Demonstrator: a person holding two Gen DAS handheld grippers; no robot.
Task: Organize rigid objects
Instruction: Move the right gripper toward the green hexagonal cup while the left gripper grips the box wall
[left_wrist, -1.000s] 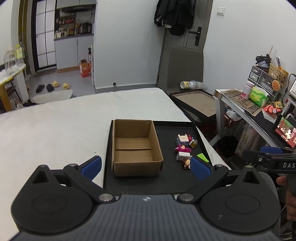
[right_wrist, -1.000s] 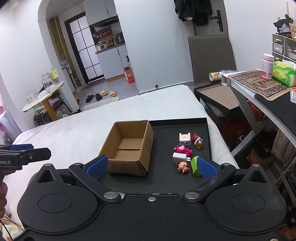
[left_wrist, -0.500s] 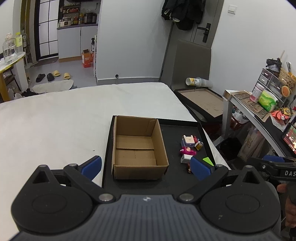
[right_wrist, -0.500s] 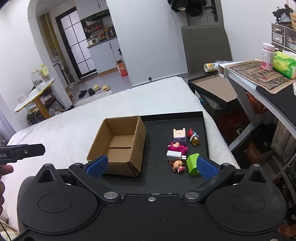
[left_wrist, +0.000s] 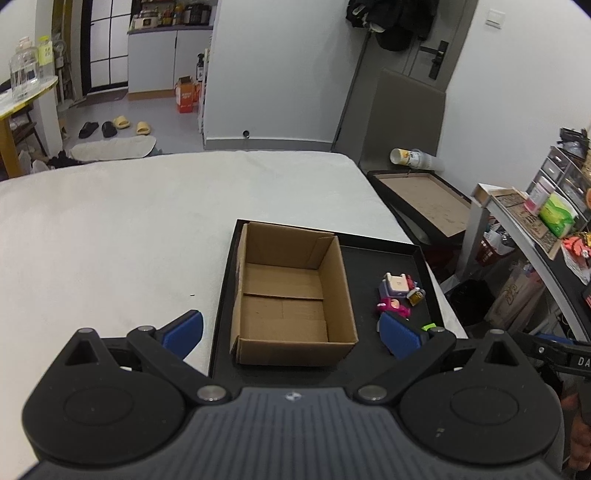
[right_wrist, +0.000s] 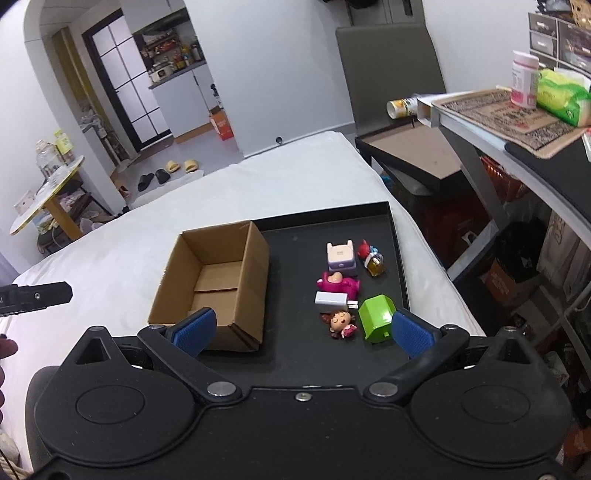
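Right now both grippers' jaws stand wide and empty; lower your right gripper (right_wrist: 301, 330) squarely over the green plastic block (right_wrist: 376, 317) on the black tray (right_wrist: 397, 243), beside the open cardboard box (right_wrist: 218, 284).

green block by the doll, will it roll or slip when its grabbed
The green block probably won't roll: its faces are flat and angular and it sits flat on the black tray. Its glossy faces look like hard plastic, so it may slip between pads. It seems small and likely light, so a nudge could slide it into the doll.
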